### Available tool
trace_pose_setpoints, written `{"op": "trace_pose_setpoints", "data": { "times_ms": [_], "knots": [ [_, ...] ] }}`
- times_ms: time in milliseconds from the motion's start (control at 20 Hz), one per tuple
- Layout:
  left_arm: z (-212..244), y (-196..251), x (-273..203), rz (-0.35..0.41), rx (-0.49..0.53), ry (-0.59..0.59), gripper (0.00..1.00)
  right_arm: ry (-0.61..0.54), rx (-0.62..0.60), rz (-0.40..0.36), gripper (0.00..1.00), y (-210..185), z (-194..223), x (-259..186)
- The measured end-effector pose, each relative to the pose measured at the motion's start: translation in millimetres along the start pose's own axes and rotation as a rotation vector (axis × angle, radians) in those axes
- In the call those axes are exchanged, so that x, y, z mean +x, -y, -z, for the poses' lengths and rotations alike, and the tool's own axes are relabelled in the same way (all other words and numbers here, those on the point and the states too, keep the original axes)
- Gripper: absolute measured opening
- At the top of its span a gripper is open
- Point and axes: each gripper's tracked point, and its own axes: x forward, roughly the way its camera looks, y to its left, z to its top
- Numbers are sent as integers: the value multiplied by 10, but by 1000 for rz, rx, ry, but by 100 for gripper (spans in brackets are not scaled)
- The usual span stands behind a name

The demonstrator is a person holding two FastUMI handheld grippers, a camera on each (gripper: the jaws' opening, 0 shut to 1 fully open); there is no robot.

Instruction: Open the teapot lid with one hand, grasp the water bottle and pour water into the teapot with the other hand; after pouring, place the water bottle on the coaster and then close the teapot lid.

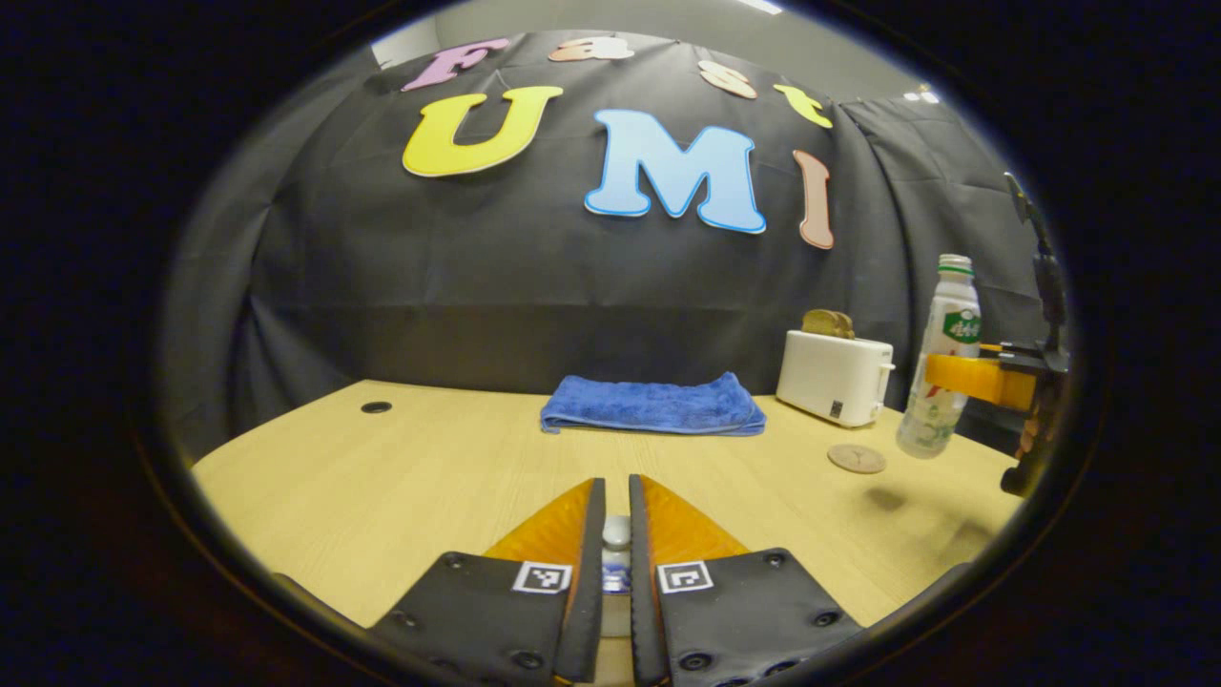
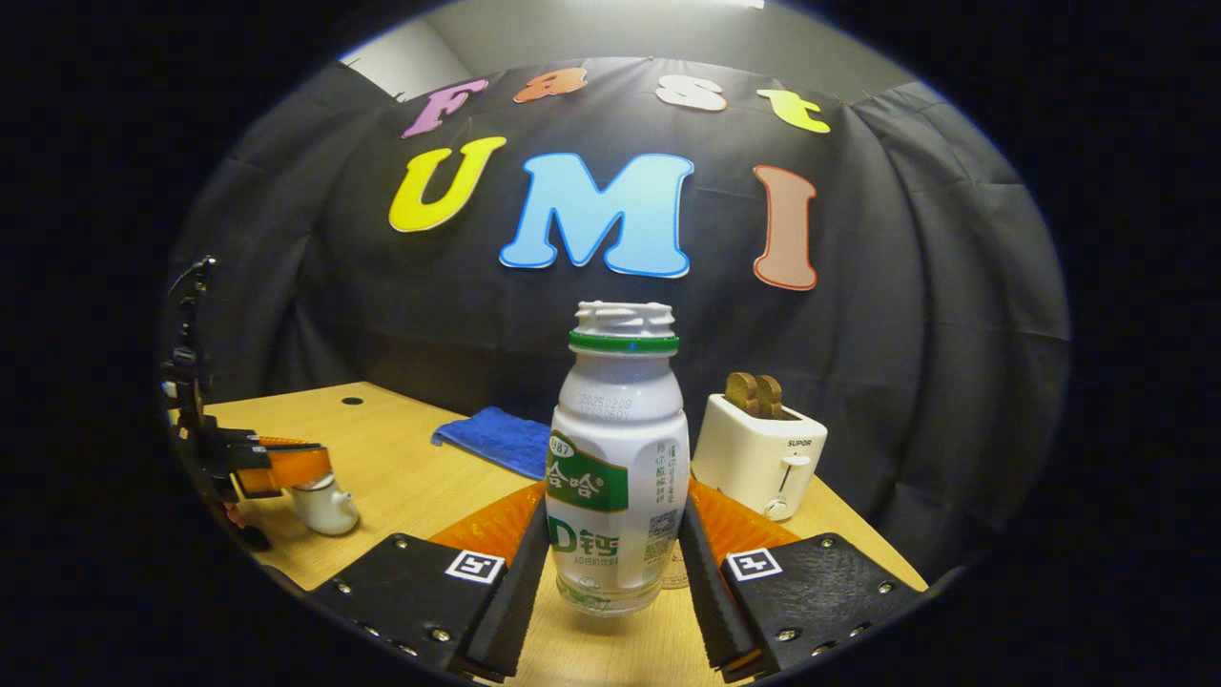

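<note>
Bottle first: the uncapped water bottle stands upright, lifted off the table, with the right gripper clamped on its lower body. In the left gripper view the same bottle hangs above and just beside the round coaster, casting a shadow on the wood. That fits either carrying it off to pour or bringing it back to set down; I cannot say which. The left gripper is pinched on the small knob of the teapot lid. The right gripper view adds the white teapot under that gripper, though whether the lid is raised is too small to tell. Behind lie a blue towel and a toaster.
</note>
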Motion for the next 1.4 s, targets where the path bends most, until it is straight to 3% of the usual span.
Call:
{"op": "trace_pose_setpoints", "data": {
  "times_ms": [50, 300, 350, 600, 1200, 1300, 1400],
  "knots": [
    [-19, 10, -6, 2, -6, 11, 23, -5, 13, 18, 70, 82, 19, 91],
    [-391, 57, -228, 21, 10, 148, 72, -30, 94, 70, 70, 367, 108, 476],
    [-498, 74, -307, 29, 11, 191, 76, -38, 97, 76, 70, 388, 131, 537],
    [-883, 176, -585, 96, 11, 351, 81, -68, 60, 101, 70, 440, 315, 753],
    [-848, 178, -571, 114, 10, 342, 80, -115, 92, 134, 71, 594, 614, 944],
    [-876, 168, -584, 112, 4, 348, 80, -97, 104, 129, 76, 579, 549, 907],
    [-875, 160, -573, 109, 1, 354, 80, -80, 103, 141, 99, 621, 459, 852]
  ]
}}
